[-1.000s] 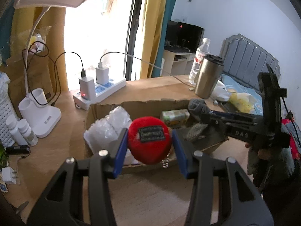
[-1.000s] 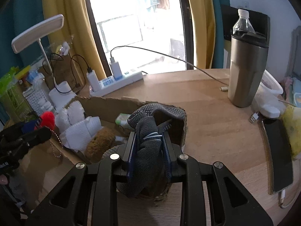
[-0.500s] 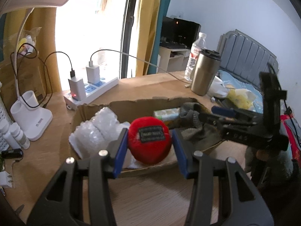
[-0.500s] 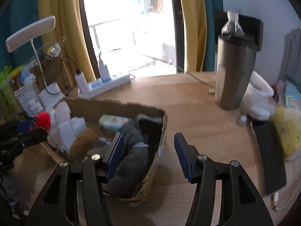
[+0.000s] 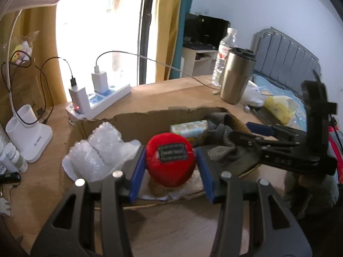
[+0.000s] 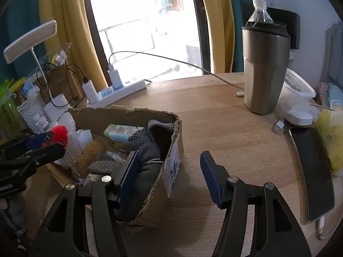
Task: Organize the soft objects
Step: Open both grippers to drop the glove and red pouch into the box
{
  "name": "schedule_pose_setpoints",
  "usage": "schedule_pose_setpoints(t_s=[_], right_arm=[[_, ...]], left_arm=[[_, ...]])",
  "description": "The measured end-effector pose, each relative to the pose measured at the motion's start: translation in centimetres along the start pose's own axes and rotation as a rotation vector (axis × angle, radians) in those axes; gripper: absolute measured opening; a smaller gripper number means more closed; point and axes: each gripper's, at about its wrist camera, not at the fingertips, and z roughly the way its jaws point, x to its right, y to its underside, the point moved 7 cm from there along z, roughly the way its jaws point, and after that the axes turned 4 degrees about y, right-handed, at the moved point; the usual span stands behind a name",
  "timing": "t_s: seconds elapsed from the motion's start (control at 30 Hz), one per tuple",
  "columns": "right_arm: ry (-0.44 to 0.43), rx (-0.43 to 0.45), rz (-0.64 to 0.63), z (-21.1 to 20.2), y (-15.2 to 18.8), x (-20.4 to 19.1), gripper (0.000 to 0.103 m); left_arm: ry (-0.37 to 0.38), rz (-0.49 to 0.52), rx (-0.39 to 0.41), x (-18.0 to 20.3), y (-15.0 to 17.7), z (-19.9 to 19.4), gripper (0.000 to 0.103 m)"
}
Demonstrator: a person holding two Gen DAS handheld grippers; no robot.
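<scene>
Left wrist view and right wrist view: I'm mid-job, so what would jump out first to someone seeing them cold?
The red plush ball, clamped between the left gripper's blue pads right over the torn cardboard box. Next, the grey glove slumped in the box's right end, beside the right gripper, whose jaws are opening and straddle that end wall. Behind, a steel tumbler stands tall on the wooden table.

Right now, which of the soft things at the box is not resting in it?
The red plush ball, clamped in the left tongs above the cardboard box; the bubble wrap and grey glove lie inside.
</scene>
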Motion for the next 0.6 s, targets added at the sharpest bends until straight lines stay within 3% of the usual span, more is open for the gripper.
schedule_pose_setpoints(t_s=[0.6], right_arm=[[-0.023,-0.013,0.006,1.0,-0.1,-0.6,0.063]], left_arm=[[-0.045,-0.034,-0.043,-3.4,-0.8,3.4,0.053]])
